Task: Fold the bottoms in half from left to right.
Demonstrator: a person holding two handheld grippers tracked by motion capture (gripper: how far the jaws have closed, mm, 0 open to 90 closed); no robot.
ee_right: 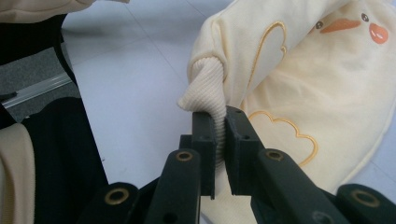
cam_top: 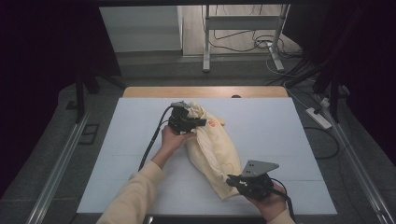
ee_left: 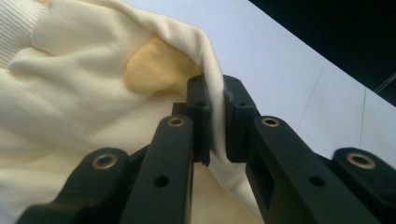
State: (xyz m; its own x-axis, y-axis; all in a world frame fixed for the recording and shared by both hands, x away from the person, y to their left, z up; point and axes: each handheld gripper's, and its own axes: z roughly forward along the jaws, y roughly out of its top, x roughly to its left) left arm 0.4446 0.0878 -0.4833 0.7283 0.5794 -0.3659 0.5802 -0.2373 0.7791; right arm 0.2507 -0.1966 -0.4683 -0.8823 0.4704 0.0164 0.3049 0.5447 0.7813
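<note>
White worktop (cam_top: pixel 261 140) carries a cream garment (cam_top: pixel 210 144). Left hand-held gripper (ee_left: pixel 214 116) pinches its edge and right hand-held gripper (ee_right: pixel 220 135) clamps its ribbed cuff (ee_right: pixel 208 88), probably to stretch it flat for folding.

We see a white table top (cam_top: pixel 280 140) with a wooden edge (cam_top: pixel 205 91) at its far side. Beyond it, cables (cam_top: pixel 243 44) lie on the floor by a metal stand (cam_top: pixel 206 42), and a power strip (cam_top: pixel 318 117) lies to the right.
</note>
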